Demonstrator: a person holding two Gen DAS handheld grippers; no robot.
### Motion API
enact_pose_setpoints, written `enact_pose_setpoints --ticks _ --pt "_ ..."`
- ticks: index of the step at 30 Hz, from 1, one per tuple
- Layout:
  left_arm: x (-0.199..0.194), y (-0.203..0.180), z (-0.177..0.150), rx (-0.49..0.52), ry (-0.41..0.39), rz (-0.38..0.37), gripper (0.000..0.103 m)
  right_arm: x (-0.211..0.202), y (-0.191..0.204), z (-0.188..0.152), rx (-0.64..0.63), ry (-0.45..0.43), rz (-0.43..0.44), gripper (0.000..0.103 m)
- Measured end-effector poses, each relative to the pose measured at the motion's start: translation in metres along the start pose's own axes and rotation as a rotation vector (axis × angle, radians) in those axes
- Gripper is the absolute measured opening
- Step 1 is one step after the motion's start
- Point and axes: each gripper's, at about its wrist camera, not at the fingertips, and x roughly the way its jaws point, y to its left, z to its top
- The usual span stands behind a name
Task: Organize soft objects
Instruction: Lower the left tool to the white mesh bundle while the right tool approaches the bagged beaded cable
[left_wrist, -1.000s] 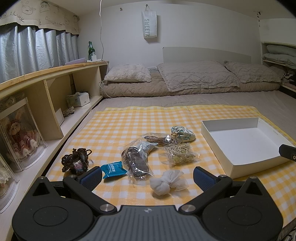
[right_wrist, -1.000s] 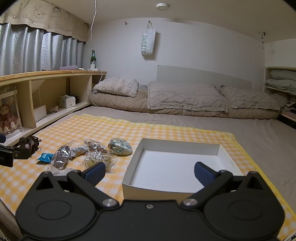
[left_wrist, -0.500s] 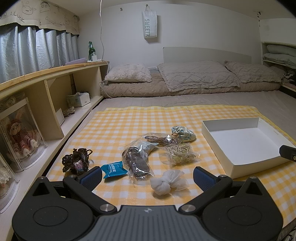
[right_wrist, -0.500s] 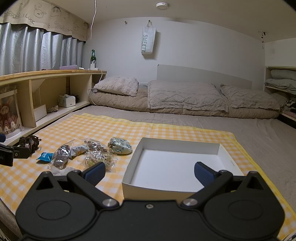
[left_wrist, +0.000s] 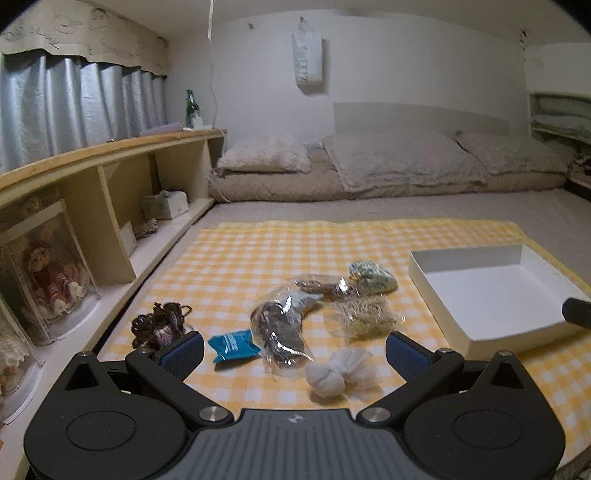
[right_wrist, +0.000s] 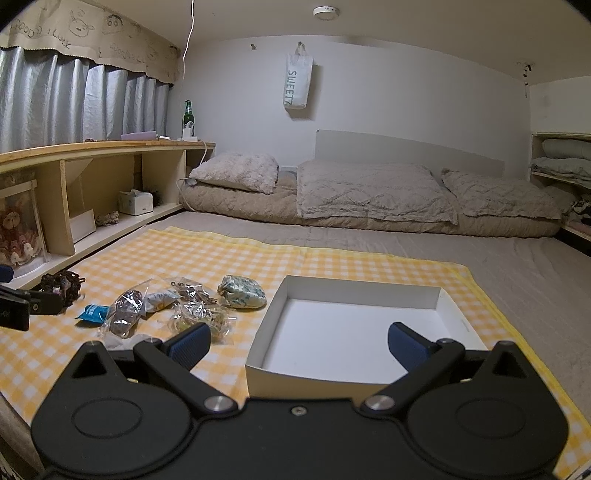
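Note:
Soft items lie on a yellow checked cloth (left_wrist: 258, 258): a white knotted bundle (left_wrist: 334, 373), a blue packet (left_wrist: 232, 343), a clear bag of dark cord (left_wrist: 277, 328), a bag of pale string (left_wrist: 364, 315), a patterned pouch (left_wrist: 373, 277) and a dark crochet piece (left_wrist: 159, 325). The white shallow box (left_wrist: 461, 291) stands to their right, with nothing in it. My left gripper (left_wrist: 293, 352) hovers open just before the white bundle. My right gripper (right_wrist: 299, 341) is open over the near edge of the box (right_wrist: 332, 380).
A wooden shelf unit (left_wrist: 107, 206) with a cased doll (left_wrist: 48, 273) and a tissue box (left_wrist: 166, 205) runs along the left. Folded bedding and pillows (left_wrist: 388, 166) line the far wall. Grey mattress (right_wrist: 517, 280) lies beyond the cloth on the right.
The left wrist view has shifted very slightly; the objects and both grippers stay almost where they were. Nothing was taken hold of or let go.

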Motion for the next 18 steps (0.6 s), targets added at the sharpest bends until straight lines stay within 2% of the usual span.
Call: enact_pose_setpoints --ticks 4,12,15,18 --pt "-0.006 -0.004 0.006 0.006 -0.038 0.018 0.103 -0.003 -0.005 0.005 0.011 -0.005 0.004 0.103" --pt "-0.008 -0.002 0.030 -0.017 -0.082 -0.030 0.103 -0.007 -0.012 0.034 -0.033 -0.039 0.033 0.103" --pt "-0.008 0.000 0.041 -0.042 -0.096 -0.053 0.103 -0.006 -0.012 0.046 -0.061 -0.046 0.069 0.103" --pt "-0.003 -0.005 0.049 -0.025 -0.092 -0.042 0.103 -0.002 -0.014 0.061 -0.092 -0.052 0.101 0.103"
